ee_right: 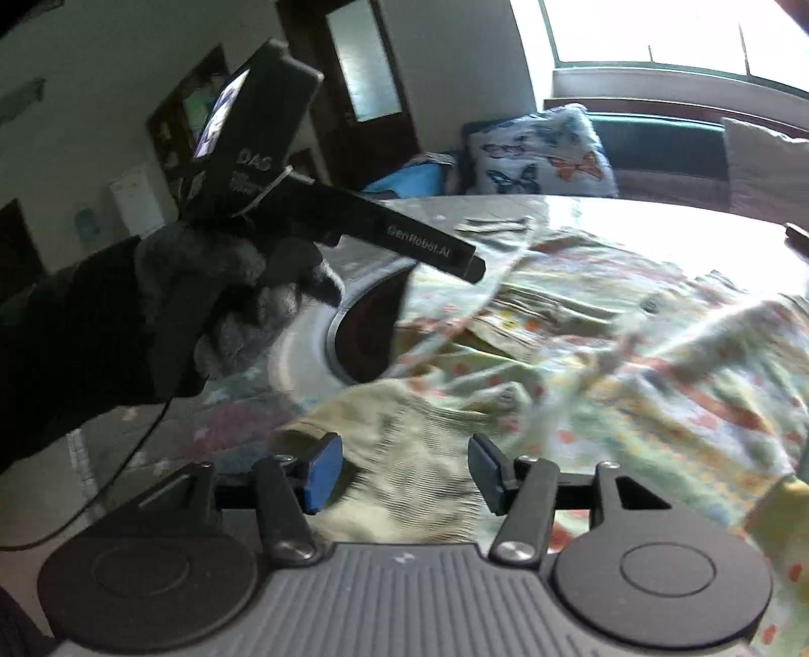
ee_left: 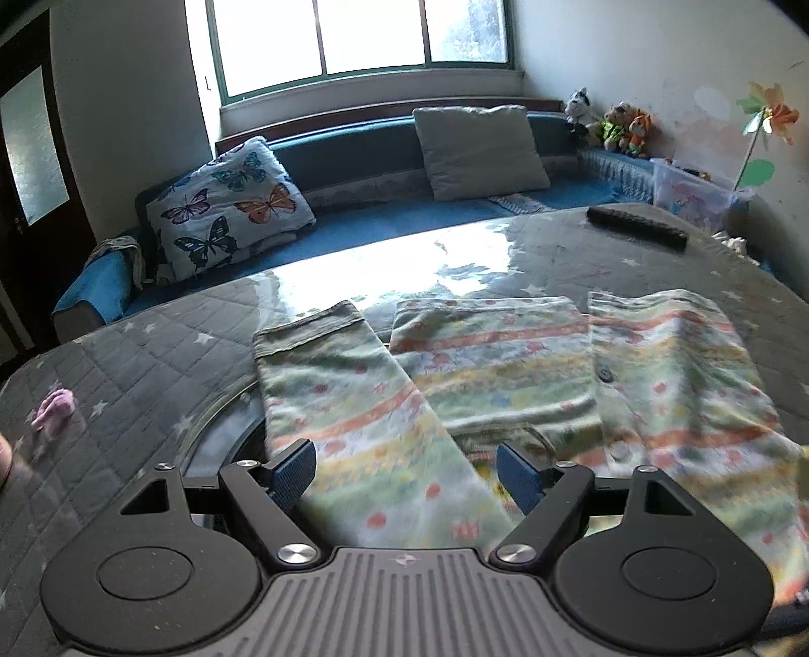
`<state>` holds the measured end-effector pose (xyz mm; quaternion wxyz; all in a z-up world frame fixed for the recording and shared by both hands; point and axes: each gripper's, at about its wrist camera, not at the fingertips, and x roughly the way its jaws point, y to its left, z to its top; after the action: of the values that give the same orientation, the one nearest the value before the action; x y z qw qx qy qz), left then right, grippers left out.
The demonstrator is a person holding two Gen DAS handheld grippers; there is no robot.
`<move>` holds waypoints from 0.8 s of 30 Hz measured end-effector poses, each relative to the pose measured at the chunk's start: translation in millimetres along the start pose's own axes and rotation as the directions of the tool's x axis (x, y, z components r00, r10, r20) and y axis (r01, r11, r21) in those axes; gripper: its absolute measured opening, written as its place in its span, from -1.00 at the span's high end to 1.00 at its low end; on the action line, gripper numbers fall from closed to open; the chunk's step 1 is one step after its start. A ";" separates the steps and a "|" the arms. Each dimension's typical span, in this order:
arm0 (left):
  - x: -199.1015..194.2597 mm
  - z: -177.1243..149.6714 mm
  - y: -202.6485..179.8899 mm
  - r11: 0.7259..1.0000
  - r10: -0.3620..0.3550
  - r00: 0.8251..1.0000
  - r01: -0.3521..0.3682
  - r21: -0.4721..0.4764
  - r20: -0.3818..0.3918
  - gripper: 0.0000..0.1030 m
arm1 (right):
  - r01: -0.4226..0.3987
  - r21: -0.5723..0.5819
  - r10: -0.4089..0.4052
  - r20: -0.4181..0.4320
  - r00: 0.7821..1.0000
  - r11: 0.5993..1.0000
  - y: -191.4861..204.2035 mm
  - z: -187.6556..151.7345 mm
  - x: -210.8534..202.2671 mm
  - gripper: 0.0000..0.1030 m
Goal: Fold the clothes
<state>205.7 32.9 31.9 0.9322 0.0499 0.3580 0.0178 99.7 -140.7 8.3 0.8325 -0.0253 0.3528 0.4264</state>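
Sunlight from the big window (ee_left: 364, 35) shines on the round counter (ee_left: 151, 348), which has a grey star cover under a glossy sheet. Behind it, at 12 o'clock, I see a blue sofa (ee_left: 354, 222) with a butterfly pillow (ee_left: 227, 207) and a plain pillow (ee_left: 480, 151). A dark remote (ee_left: 637, 227) lies far back at 1 o'clock, well apart from the clothes.

My job is the striped baby shirt (ee_left: 495, 364) with little buttons. It lies flat on the counter, in the middle and off to 3 o'clock. One sleeve (ee_left: 344, 399) lies slanted across it, from 11 o'clock down toward the left tongs (ee_left: 407, 472). I think that sleeve is already folded in, so the job has started.

The left tongs are spread wide and hold nothing. They hang just above the near end of the sleeve.

The right tongs (ee_right: 399, 472) are spread too, with nothing pinched. Under them the shirt (ee_right: 607, 354) looks bumpy and blurry, so I cannot tell how neat that side is. At 10 o'clock in that view I see my left hand in a dark glove (ee_right: 217, 303), gripping the other tool.

I think a lot is left to do. The far side needs folding in, and then the shirt needs folding in half. A small pink thing (ee_left: 53, 407) sits at 9 o'clock, too blurry to name.
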 end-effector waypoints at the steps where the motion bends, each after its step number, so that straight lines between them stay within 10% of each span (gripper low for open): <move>1: 8.0 3.2 -0.6 1.000 0.004 1.000 -0.004 -0.005 -0.008 -0.54 | 0.005 0.013 -0.005 -0.004 1.000 1.000 -3.8 -1.2 0.9 -0.09; 12: 71.1 18.3 3.1 0.997 0.056 0.995 -0.060 -0.044 -0.086 -0.02 | -0.024 0.074 0.026 -0.023 0.999 0.997 -21.0 -9.5 11.1 -0.16; 18: 63.0 16.3 20.1 0.995 0.071 0.995 -0.076 -0.072 -0.066 0.85 | -0.024 0.072 0.026 -0.022 0.999 0.997 -20.1 -9.7 10.6 -0.24; 24: 26.6 8.3 49.4 0.984 0.124 0.992 -0.125 -0.126 -0.008 0.94 | -0.005 0.057 0.006 -0.021 1.000 0.998 -15.2 -11.2 9.7 -0.29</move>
<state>231.2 83.2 25.5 0.9305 0.0132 0.3526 0.0986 108.3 -147.5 -9.9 0.8279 -0.0050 0.3737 0.4182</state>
